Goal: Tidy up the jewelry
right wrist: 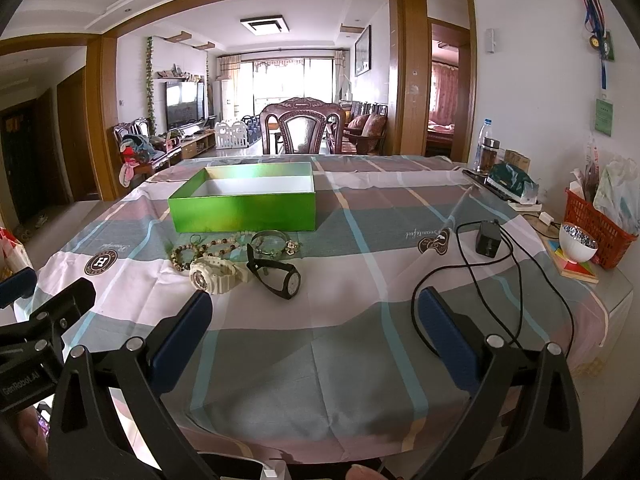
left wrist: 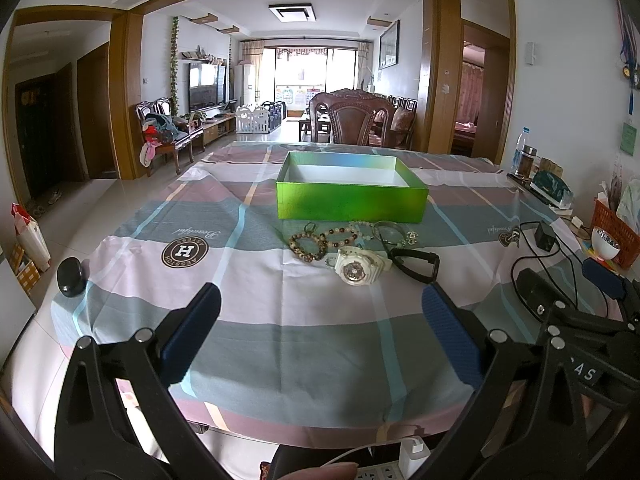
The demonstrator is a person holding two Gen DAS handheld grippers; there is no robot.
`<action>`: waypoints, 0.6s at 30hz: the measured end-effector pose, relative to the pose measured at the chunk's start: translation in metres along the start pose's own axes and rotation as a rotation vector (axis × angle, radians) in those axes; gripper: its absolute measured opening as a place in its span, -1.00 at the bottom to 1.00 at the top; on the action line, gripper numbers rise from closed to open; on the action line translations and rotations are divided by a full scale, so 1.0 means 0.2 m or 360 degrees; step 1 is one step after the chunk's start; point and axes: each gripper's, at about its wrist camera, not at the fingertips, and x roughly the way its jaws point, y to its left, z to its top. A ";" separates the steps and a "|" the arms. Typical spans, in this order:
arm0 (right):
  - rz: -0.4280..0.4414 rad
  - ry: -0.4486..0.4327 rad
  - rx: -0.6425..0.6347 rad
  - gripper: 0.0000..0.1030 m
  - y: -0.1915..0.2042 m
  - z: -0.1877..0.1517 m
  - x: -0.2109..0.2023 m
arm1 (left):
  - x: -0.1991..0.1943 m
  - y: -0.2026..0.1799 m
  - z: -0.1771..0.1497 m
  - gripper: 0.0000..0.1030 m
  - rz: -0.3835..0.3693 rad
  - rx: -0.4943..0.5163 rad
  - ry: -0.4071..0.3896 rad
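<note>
Two grippers, left gripper and right gripper, hung spread wide and empty; we saw the white watch mid-frame ahead of both, strap running left-right, nearer the left, green box behind.

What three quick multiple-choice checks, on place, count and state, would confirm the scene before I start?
1. Where does the jewelry lie?
A. inside the box
B. on the cloth in front of the box
C. in the red basket

2. How many watches are there?
A. one
B. two
C. four

3. What state is the box in?
A. open, nothing seen inside
B. lidded
C. tipped over

Answers:
1 B: the jewelry sits on the cloth near the box.
2 B: a white watch and a black watch.
3 A: its white interior shows, no lid. Both grippers wait with jaws open.
</note>
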 end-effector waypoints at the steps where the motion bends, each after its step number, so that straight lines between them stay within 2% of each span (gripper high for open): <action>1: -0.0001 0.0000 -0.0002 0.95 0.00 0.00 0.00 | 0.00 0.00 0.00 0.93 0.0001 0.0000 0.0000; 18: -0.0002 -0.0001 -0.0006 0.95 0.00 -0.01 0.00 | 0.01 0.00 -0.01 0.93 -0.0001 0.0003 0.0006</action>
